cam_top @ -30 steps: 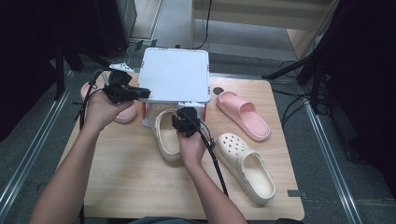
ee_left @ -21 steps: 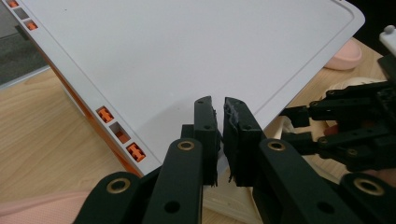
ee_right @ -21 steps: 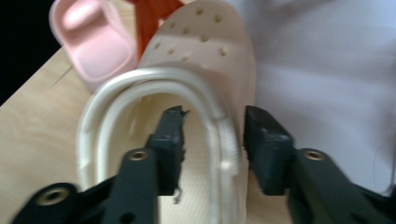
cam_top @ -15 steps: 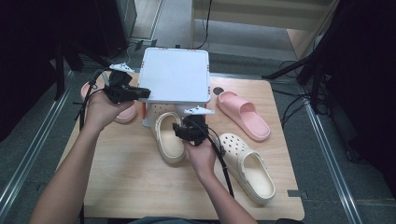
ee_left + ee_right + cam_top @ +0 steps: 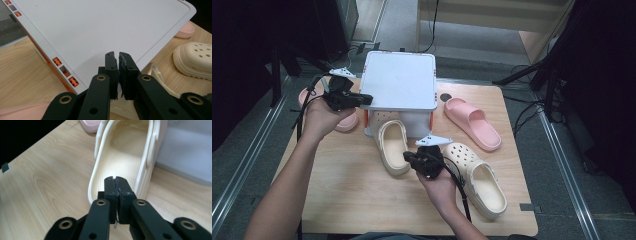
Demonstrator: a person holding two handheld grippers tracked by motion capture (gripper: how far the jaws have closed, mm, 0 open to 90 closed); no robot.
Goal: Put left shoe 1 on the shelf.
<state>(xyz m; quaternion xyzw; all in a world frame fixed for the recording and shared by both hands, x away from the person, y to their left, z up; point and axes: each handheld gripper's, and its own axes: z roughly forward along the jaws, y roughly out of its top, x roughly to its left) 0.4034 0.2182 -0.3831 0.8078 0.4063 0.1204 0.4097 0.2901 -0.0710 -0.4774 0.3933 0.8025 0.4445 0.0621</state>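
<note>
A white shoe box (image 5: 399, 80) stands at the table's back, its lid (image 5: 105, 27) tilted in the left gripper view. My left gripper (image 5: 368, 98) (image 5: 117, 54) is shut, its tips at the lid's near left corner; I cannot tell if they pinch it. A cream clog (image 5: 393, 147) (image 5: 125, 152) lies with its toe under the box front. My right gripper (image 5: 407, 158) (image 5: 115, 178) hovers just behind that clog's heel. Its jaws have just been closing and are now shut with nothing between them.
A second cream clog (image 5: 474, 172) (image 5: 195, 60) lies at the front right. One pink slide (image 5: 472, 122) lies right of the box, another (image 5: 344, 122) under my left hand. Bare wood table (image 5: 342, 195) stretches along the front left.
The right gripper has drawn back from the cream clog toward the near edge and shut. The clog, the box and the left hand have stayed put.
</note>
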